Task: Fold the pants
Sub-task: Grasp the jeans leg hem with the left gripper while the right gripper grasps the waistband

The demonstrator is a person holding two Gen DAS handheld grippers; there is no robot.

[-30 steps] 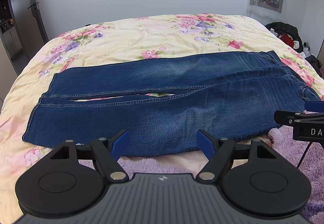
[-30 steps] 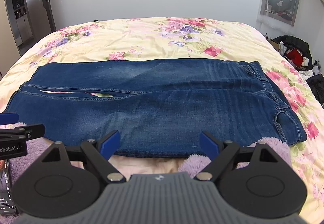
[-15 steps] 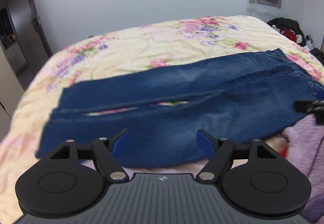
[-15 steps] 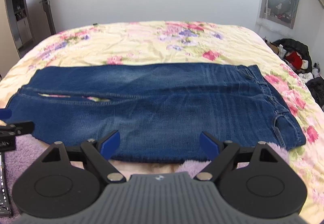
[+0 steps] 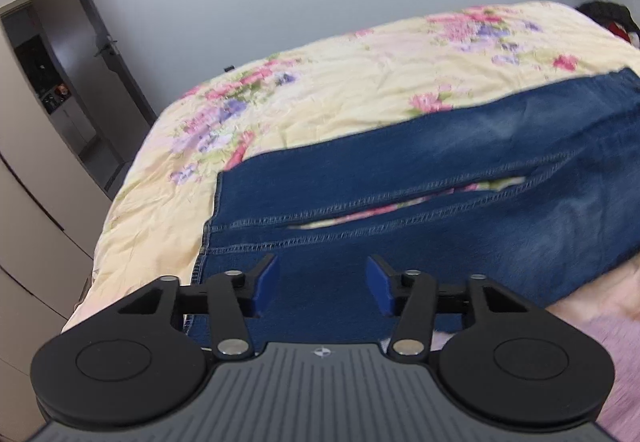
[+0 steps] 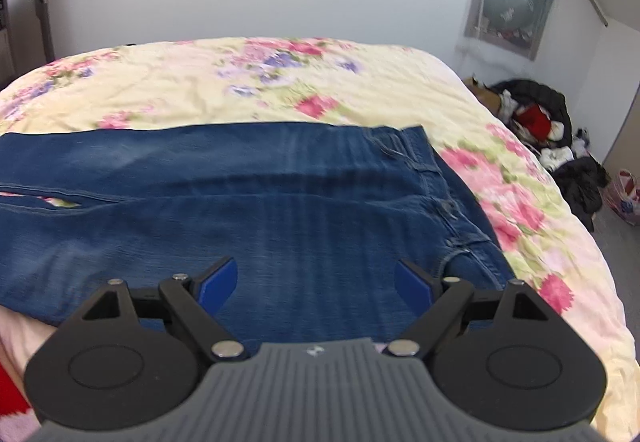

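Observation:
Blue jeans lie flat across the flowered bedspread, legs to the left and waist to the right. My left gripper hovers over the near leg close to its hem. Its jaws are closing, and only the flat denim below shows in the gap, with no fold pinched between the pads. In the right wrist view the jeans fill the middle. My right gripper stands wide open above the near hip, close to the waistband, with nothing gripped.
A dark door and pale cupboards stand left of the bed. A heap of clothes lies on the floor at the right. A purple fleece covers the near bed edge. The bedspread behind the jeans lies bare.
The left gripper has slid left toward the leg hems, rolled a little, and its jaws have narrowed. The right gripper has slid right toward the waistband and stays wide open.

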